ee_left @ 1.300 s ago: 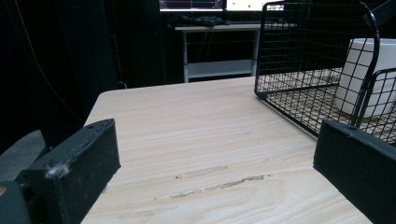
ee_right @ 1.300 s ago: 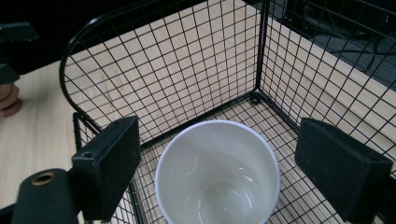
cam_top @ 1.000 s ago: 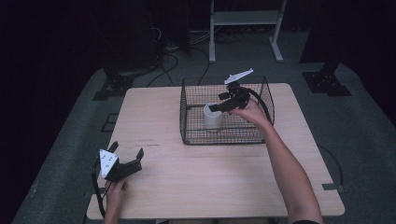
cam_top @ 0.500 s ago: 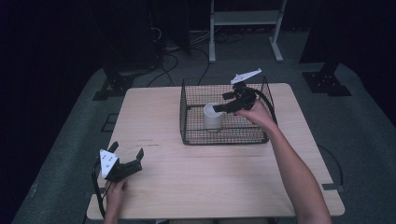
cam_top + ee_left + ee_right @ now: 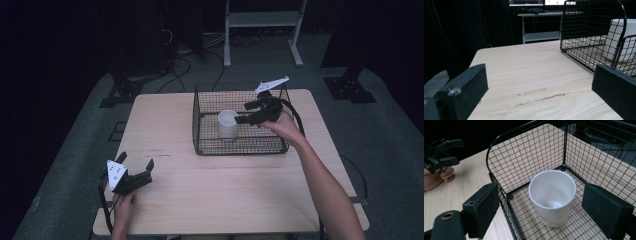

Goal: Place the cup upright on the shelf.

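With the white cup (image 5: 552,196) standing upright inside the wire basket (image 5: 240,145) and the right claw (image 5: 544,207) open and empty just above it, a careless sideways move could knock the cup over against the basket's mesh.

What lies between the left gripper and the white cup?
In the high view, bare tabletop, then the wire basket wall, separate the left gripper from the white cup.
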A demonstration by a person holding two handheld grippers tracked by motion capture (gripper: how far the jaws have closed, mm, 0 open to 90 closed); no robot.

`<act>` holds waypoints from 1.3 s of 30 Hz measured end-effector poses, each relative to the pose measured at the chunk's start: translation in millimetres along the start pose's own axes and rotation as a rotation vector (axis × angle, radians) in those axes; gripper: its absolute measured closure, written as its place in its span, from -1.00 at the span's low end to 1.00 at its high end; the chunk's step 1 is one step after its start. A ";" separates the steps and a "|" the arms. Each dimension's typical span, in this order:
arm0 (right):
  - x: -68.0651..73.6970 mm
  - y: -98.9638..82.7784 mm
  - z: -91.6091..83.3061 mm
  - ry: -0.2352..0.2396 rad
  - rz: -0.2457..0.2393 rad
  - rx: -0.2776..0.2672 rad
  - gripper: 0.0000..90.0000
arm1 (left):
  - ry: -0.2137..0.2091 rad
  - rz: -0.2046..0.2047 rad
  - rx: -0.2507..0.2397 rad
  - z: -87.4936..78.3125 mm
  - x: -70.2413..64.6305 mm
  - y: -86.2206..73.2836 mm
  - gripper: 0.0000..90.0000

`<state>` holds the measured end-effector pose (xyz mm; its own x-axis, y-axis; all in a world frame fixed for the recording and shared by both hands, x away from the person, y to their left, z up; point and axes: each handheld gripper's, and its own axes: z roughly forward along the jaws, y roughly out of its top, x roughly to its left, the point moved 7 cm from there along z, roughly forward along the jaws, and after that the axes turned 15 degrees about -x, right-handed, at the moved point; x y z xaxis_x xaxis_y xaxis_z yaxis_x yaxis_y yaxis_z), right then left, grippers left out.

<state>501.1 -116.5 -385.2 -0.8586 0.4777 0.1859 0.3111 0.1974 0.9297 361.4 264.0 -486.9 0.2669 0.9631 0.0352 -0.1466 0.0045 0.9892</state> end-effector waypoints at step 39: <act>20.5 -32.7 -48.5 0.040 0.011 -0.028 -0.70 | 0.001 0.005 0.001 0.2 -1.0 -0.1 -1.00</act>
<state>453.6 -154.7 -396.3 -0.8709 0.4453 0.2079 0.3096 0.1684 0.9358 361.3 263.0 -487.1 0.2652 0.9634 0.0401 -0.1467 -0.0008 0.9892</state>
